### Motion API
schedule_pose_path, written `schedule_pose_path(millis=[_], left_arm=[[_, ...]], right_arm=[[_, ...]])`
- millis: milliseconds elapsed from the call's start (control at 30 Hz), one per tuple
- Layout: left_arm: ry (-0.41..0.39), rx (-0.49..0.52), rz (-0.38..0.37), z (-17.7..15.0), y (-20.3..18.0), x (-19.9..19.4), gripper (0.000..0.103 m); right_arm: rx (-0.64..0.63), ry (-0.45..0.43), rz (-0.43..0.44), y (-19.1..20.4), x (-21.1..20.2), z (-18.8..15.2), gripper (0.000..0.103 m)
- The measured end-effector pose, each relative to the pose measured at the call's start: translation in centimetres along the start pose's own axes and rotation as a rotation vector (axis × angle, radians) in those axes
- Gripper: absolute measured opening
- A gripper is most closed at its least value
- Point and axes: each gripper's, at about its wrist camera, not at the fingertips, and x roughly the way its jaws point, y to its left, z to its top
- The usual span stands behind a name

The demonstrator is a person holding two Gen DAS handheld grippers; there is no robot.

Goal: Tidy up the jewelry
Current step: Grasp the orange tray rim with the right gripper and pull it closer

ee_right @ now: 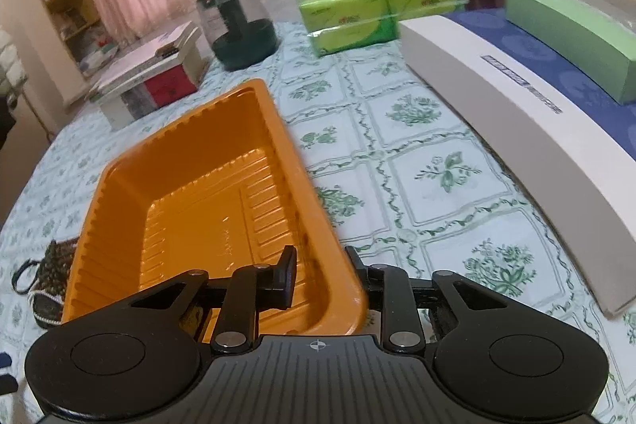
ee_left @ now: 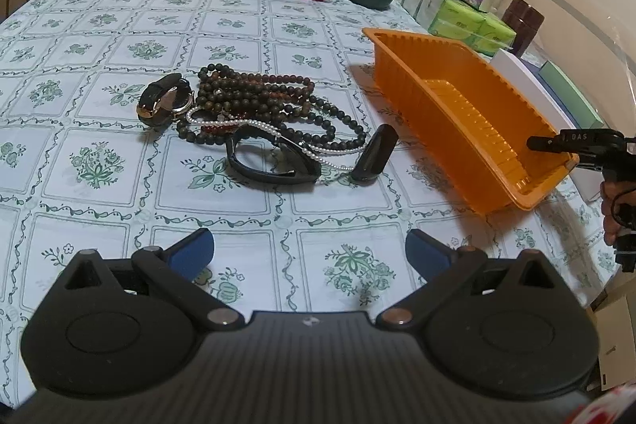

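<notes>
Right gripper (ee_right: 322, 279) pinching orange tray (ee_right: 190, 185) wall (near corner), left gripper (ee_left: 310, 253) spread, jewelry (ee_left: 254, 118) ahead

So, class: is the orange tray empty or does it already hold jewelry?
Empty. The orange tray shows only its bare ribbed floor in both views; the beads and watches lie on the tablecloth beside it.

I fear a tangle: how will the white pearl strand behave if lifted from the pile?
The pearl strand will likely hang limp. It threads among the dark bead necklaces and the black band, so it may drag them.
</notes>
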Motion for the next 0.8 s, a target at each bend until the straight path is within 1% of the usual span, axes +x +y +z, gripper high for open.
schedule_pose_path(millis=[67, 167, 300, 367, 533, 633, 800], left_arm=[[0.001, 0.003, -0.002, 0.0, -0.1, 0.0, 0.102], [-0.007, 0.013, -0.003, -0.1, -0.2, -0.2, 0.102], [-0.015, 0.010, 0.004, -0.1, 0.2, -0.4, 0.102], [-0.022, 0.007, 0.009, -0.1, 0.5, -0.5, 0.102], [-0.052, 0.005, 0.039, 0.1, 1.9, -1.3, 0.102], [-0.070, -0.002, 0.048, 0.2, 2.8, -1.9, 0.102], [-0.098, 0.000, 0.066, 0.4, 4.3, -2.7, 0.101]], right_arm=[[-0.007, -0.001, -0.004, 0.3, -0.1, 0.1, 0.013], [-0.013, -0.007, -0.011, 0.8, -0.6, 0.2, 0.011], [-0.057, -0.022, -0.064, 2.6, -2.0, -0.2, 0.008], [-0.100, -0.029, -0.092, 4.0, -2.9, -0.6, 0.007], [-0.287, -0.046, -0.211, 8.2, -4.7, -1.9, 0.004], [-0.373, -0.018, -0.262, 10.0, -4.9, -2.5, 0.003], [-0.521, 0.081, -0.331, 12.0, -4.8, -3.2, 0.003]])
